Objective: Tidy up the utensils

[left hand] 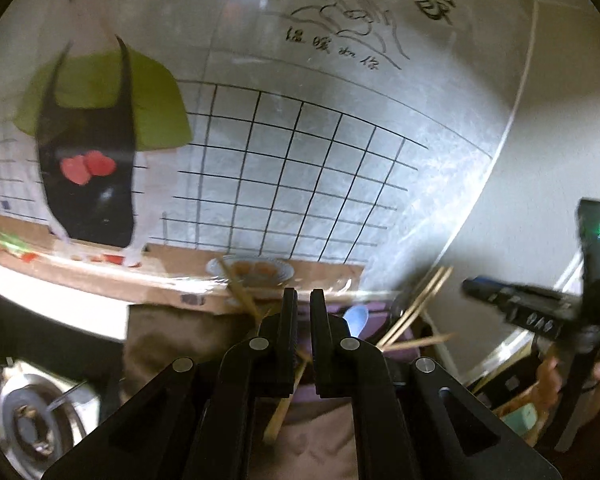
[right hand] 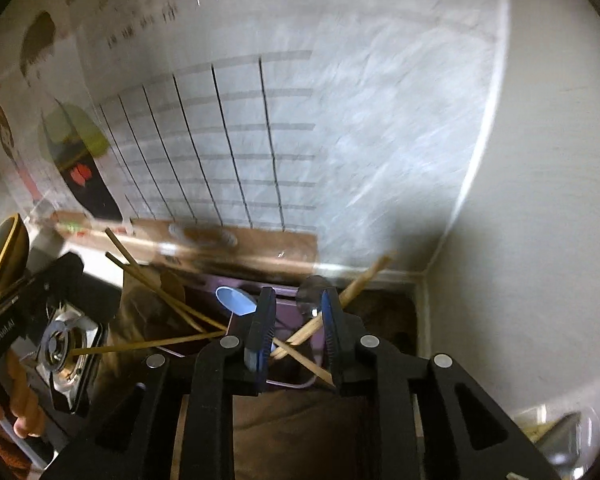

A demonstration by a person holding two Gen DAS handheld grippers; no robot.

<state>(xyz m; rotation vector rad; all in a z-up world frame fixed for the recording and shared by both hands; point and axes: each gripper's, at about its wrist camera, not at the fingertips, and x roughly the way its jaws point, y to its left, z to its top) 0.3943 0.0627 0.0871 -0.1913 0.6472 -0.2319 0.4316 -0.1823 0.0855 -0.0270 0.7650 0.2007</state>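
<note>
Background: a white wall carries a poster (left hand: 300, 168) with a black grid, handwriting and a cartoon figure in a green top and black apron; a brown strip runs along its lower edge.
Counter: a brown cloth (right hand: 292, 432) covers the surface below the jaws, with a gas burner (right hand: 60, 348) to the left.
Holder: a purple container (right hand: 288, 300) stands in the corner against the wall.
Utensils: wooden chopsticks (right hand: 172, 304) lean out of the holder in several directions, and a light blue spoon (right hand: 236, 300) stands among them.
Left gripper (left hand: 304, 312): jaws narrow, a wooden chopstick (left hand: 280, 412) crossing low between them; a firm grip cannot be told.
Right gripper (right hand: 296, 320): jaws partly apart just above the holder, chopsticks crossing the gap, none clearly pinched.
</note>
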